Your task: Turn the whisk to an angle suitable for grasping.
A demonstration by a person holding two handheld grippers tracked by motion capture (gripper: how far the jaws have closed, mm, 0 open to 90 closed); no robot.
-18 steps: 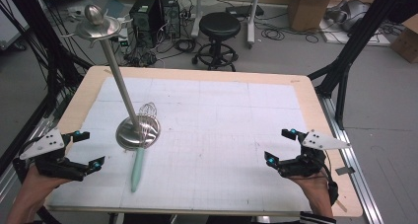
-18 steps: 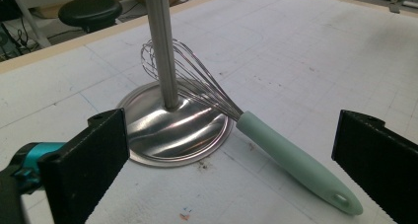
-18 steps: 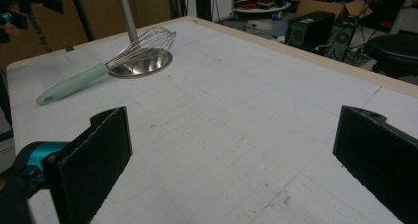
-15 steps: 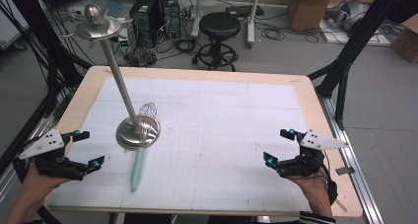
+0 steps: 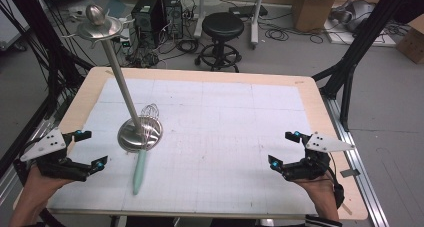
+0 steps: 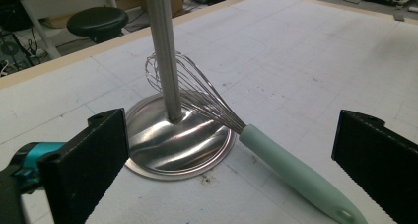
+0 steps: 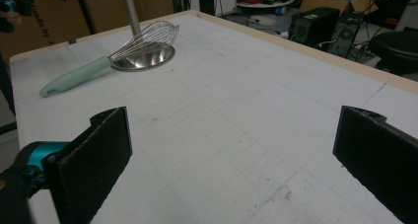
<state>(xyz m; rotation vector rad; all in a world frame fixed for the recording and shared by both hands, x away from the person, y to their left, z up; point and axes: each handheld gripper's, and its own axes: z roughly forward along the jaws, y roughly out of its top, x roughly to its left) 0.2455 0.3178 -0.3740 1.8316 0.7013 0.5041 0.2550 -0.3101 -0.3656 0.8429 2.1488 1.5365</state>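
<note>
The counter (image 5: pixel 320 112), a pale wood-edged board under a white sheet ruled with a faint grid, carries everything here; no brand, label or legible writing can be made out on it or on anything lying on it.

On its left half stands a steel stand (image 5: pixel 140 133): a round, dished base from which a slim pole leans up and back to a smaller dish topped with a knob (image 5: pixel 95 14). In the left gripper view the base (image 6: pixel 167 145) is bright and mirror-like, with the pole planted at its middle.

A whisk (image 5: pixel 141 154) lies on the sheet with its wire head resting over the base, beside the foot of the pole, and its mint-green handle (image 6: pixel 296 172) running off the rim toward the near edge. In the right gripper view the whisk (image 7: pixel 106 61) sits far off across the sheet.

The left gripper (image 5: pixel 86 149) hovers at the near left edge, just beside the stand and whisk, its fingers spread wide with nothing between them. The right gripper (image 5: pixel 285 149) hangs at the near right edge, well apart from the whisk, fingers likewise spread wide and empty over bare sheet.
</note>
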